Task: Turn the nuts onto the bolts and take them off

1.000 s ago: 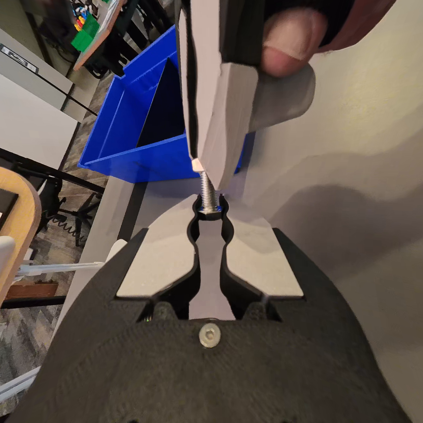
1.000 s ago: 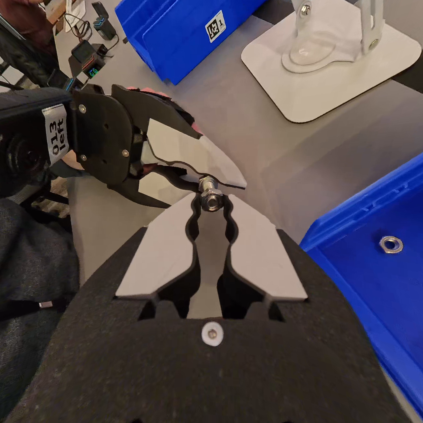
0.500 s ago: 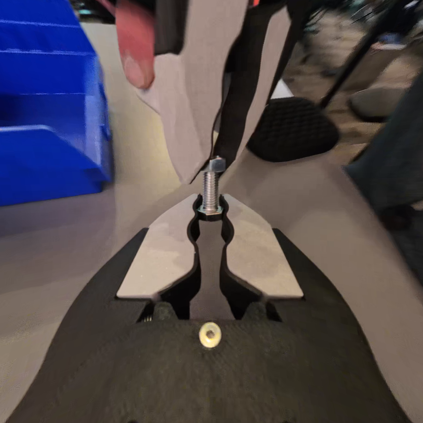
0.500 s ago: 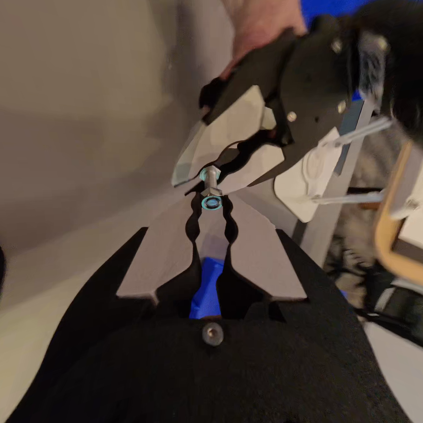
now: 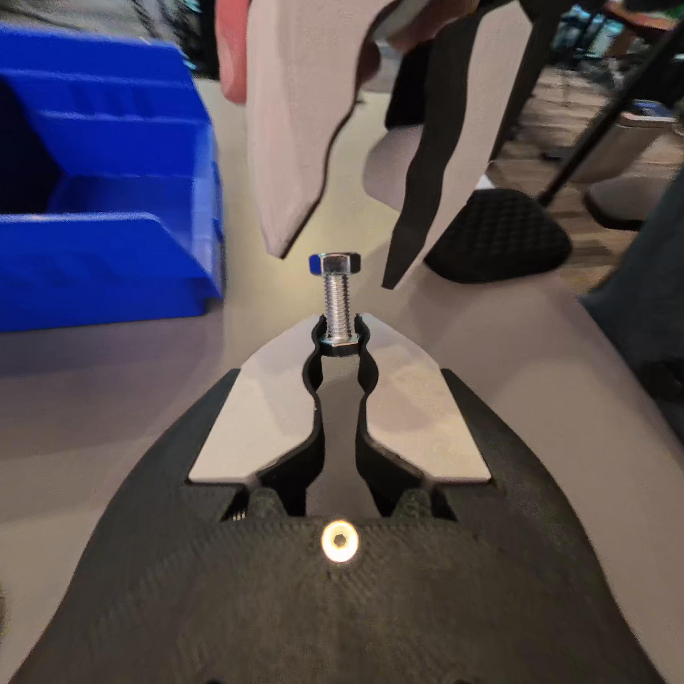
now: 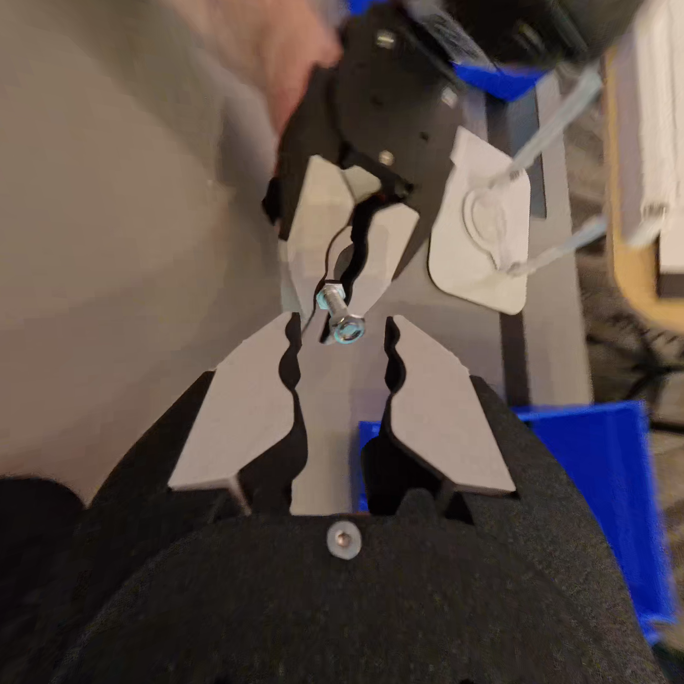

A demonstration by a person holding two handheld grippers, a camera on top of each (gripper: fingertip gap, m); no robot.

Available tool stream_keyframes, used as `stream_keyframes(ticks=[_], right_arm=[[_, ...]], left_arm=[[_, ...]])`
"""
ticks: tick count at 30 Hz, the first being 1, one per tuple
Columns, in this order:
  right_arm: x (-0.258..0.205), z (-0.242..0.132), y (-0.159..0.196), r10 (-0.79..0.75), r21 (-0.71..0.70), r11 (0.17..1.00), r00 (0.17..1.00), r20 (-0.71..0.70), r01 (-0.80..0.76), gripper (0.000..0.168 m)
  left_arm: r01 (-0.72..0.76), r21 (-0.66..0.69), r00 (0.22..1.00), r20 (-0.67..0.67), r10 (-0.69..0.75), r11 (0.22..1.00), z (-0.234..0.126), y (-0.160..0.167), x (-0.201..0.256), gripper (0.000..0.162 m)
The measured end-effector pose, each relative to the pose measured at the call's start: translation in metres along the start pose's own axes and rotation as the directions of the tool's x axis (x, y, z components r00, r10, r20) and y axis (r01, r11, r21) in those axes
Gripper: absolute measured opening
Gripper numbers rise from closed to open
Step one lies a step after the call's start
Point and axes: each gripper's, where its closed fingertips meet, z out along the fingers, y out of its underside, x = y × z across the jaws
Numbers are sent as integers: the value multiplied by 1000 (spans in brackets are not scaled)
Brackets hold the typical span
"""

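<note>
In the left wrist view my left gripper (image 5: 339, 322) is shut on a silver nut (image 5: 338, 348) seated in the notch of its pads. A silver bolt (image 5: 336, 299) is threaded through the nut and points away from me, its hex head (image 5: 335, 264) free in the air. The right gripper's fingers (image 5: 292, 166) hang over it, spread apart on either side of the head without touching it. In the right wrist view my right gripper (image 6: 342, 320) is open, with the bolt head (image 6: 348, 329) just beyond its tips. The left gripper's fingers (image 6: 318, 222) clamp the nut (image 6: 327, 294).
A blue bin (image 5: 103, 222) stands on the grey table (image 5: 518, 370) at the left. Another blue bin (image 6: 592, 481) lies low on the right in the right wrist view. A white stand base (image 6: 477, 240) sits beyond the grippers. A black mesh seat (image 5: 499, 240) lies past the table edge.
My right gripper was shut on the bolt head; its jaws have opened and let it go. The left gripper keeps the nut with the bolt in it.
</note>
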Motion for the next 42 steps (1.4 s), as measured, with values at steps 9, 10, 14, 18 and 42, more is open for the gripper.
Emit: stream_keyframes(ticks=[9, 10, 14, 18, 42], right_arm=[[28, 2, 20, 756, 144, 603, 620, 210, -785, 38], [27, 4, 22, 771, 139, 583, 599, 217, -801, 38], [23, 8, 18, 785, 149, 543, 563, 259, -826, 24], [19, 11, 20, 768, 135, 579, 593, 241, -804, 19], [-2, 7, 6, -316, -77, 948, 946, -80, 310, 44]], left_arm=[[-194, -228, 792, 537, 290, 954, -13, -5, -52, 14], [-200, -258, 777, 546, 314, 945, -12, -4, -52, 14], [-213, -325, 708, 598, 375, 921, -12, -3, -57, 14], [-224, -345, 688, 606, 399, 911, -12, -2, -58, 14], [74, -77, 996, -48, -78, 994, 3, 11, 3, 14]])
